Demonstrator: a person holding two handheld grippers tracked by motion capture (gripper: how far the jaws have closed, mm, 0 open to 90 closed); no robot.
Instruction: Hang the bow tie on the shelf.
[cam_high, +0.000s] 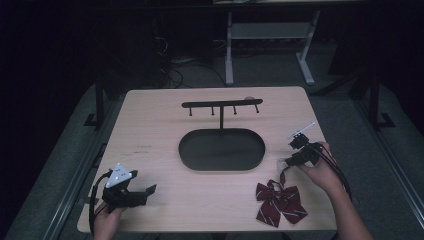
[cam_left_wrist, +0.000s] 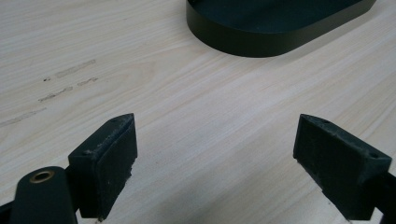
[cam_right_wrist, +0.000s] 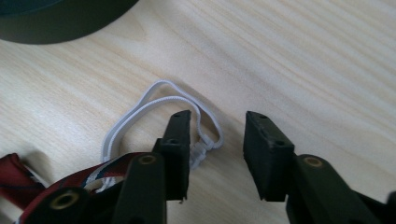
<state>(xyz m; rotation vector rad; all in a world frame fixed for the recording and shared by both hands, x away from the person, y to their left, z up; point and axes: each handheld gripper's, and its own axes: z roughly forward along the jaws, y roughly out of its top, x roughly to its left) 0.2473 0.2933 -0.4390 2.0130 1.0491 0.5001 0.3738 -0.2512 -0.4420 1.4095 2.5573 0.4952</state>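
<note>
Left gripper (cam_high: 131, 186): sitting lower left of the high view, jaws spread wide over bare table (cam_high: 150, 125).
Right gripper (cam_right_wrist: 217, 140): hovering with jaws parted beside the white elastic loop (cam_right_wrist: 154, 105).
Bow tie (cam_high: 279, 201): lying lower right, near the black stand (cam_high: 221, 148).

We see the bow tie (cam_high: 279, 201) just below-left of the right gripper (cam_high: 296, 150), its elastic loop (cam_right_wrist: 159, 114) before the jaws; the stand (cam_high: 221, 149) lies beyond the left gripper (cam_left_wrist: 215, 161).
</note>
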